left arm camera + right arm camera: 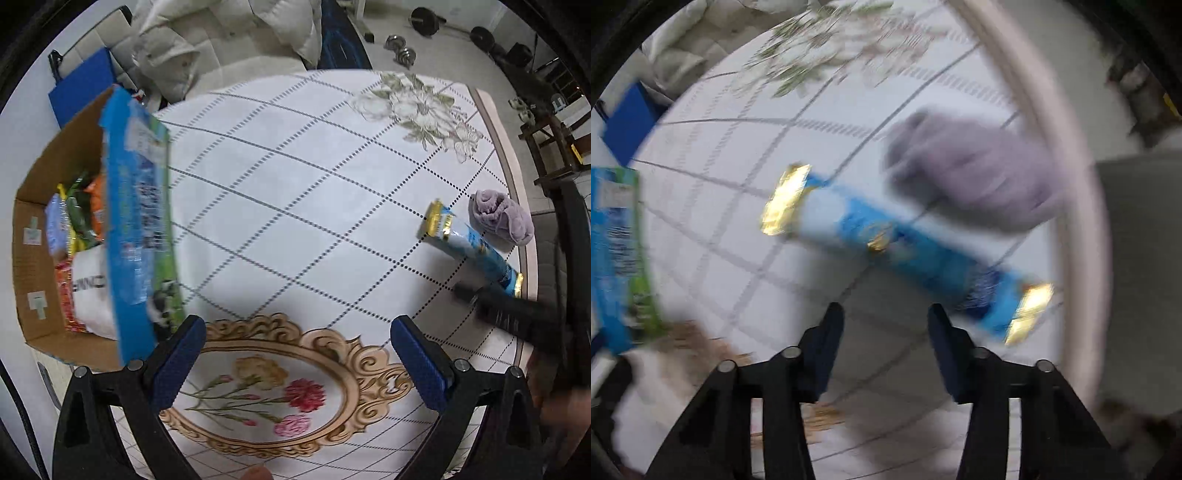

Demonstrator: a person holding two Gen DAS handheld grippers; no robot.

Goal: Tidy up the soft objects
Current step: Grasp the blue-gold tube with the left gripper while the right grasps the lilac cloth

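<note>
Blue and gold foil is what jumps out here: a long snack packet (901, 243) lies flat on the checked tablecloth (295, 206), right near the table's edge, with a balled-up lilac sock (971, 173) touching its far side. The right gripper (886, 321) is pointing down just short of the packet, jaws partly closed with nothing between them, and the gap looks roughly packet-width, maybe a bit under. The view from that side is badly smeared, so I can't say exactly how close the pads are to the wrapper. The left gripper (297, 354) hangs over the flower medallion with its jaws wide and empty. Over on the left sits the cardboard box (55, 177), already holding a bunch of packets and a white bag, so I'd guess the packet and the sock are the last two things to go in. If it were me, I'd line the jaws up across the packet's narrow width near its middle, not along its length, and come straight down so the pads straddle it before squeezing. Go gentle, since it's crinkly and probably full of something crushable, and stay clear of the sock so it doesn't get dragged off the edge.
</note>
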